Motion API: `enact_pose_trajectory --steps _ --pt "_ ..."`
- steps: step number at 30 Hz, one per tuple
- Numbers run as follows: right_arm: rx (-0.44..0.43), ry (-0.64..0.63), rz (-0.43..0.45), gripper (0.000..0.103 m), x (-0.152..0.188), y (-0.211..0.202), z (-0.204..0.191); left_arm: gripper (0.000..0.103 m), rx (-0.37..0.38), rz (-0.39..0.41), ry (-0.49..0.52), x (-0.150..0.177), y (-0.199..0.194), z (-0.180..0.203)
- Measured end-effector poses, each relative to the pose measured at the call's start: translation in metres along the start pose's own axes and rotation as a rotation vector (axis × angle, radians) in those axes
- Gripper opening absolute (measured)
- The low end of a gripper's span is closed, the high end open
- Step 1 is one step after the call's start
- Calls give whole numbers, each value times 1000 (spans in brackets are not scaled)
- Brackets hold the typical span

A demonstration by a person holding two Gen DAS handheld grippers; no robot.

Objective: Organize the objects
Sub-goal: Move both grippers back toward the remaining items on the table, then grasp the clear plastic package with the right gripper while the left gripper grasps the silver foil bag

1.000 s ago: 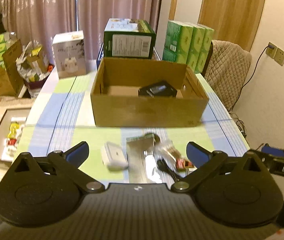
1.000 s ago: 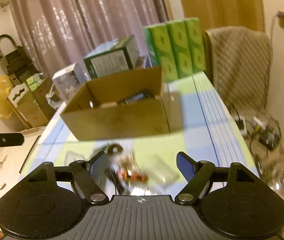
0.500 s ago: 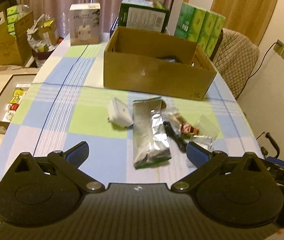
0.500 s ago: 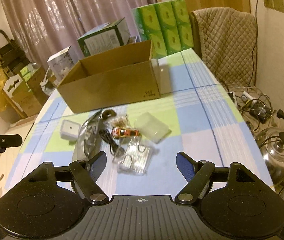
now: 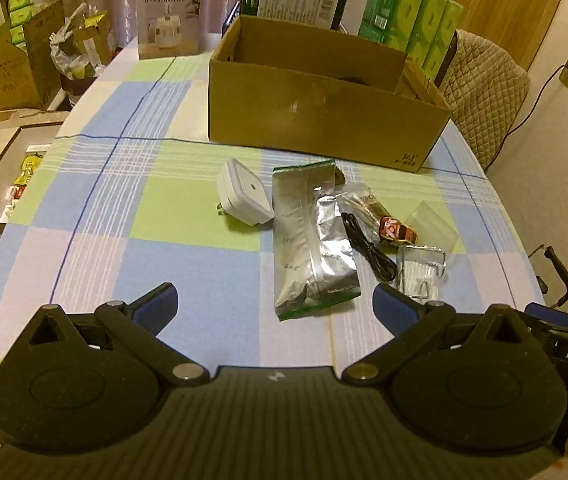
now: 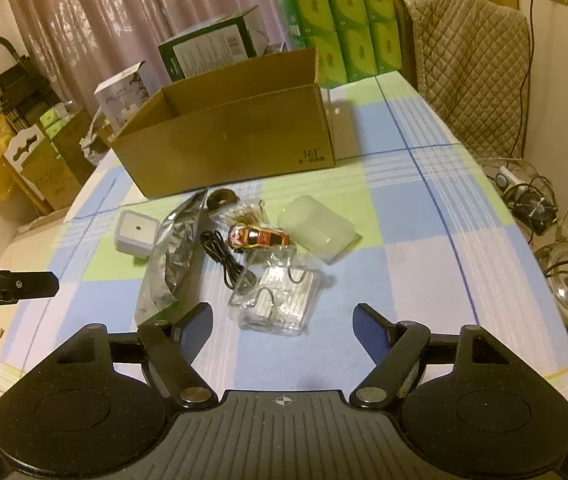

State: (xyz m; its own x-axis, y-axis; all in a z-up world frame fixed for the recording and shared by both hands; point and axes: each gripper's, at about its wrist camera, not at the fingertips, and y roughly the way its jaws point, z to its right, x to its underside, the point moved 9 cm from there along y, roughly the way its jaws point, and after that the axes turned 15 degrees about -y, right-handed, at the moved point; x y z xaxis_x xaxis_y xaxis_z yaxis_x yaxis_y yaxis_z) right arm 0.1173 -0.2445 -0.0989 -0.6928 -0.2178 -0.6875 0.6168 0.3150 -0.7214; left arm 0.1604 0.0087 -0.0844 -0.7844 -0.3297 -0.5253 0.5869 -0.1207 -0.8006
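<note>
You hold the left gripper (image 5: 274,306) and the right gripper (image 6: 282,320) low over the near edge of the surface (image 6: 423,216), both with fingers spread and nothing between them, ready to choose a target. Just ahead lies the loose clutter, bunched together: a clear plastic packet (image 6: 280,300), a foil pouch (image 5: 311,240), a black cable (image 6: 222,256), a toy car (image 6: 258,236), a translucent case (image 6: 315,230) and a white plug adapter (image 5: 244,194) slightly apart to the left. Beyond them the open cardboard box (image 5: 323,116) probably serves as the collecting place, its mouth facing up for easy drops.
</note>
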Motion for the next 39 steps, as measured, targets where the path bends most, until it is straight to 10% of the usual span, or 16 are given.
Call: enact_pose_trajectory --steps 11,28,39 --pt "-17 -54 -30 74 3 51 -20 102 -10 -41 9 -9 36 -2" --pt "55 -62 -84 37 -2 123 -34 102 -13 -97 -4 -18 86 -7" --pt "43 -149 -68 27 2 100 -23 102 25 -149 -22 -19 116 5"
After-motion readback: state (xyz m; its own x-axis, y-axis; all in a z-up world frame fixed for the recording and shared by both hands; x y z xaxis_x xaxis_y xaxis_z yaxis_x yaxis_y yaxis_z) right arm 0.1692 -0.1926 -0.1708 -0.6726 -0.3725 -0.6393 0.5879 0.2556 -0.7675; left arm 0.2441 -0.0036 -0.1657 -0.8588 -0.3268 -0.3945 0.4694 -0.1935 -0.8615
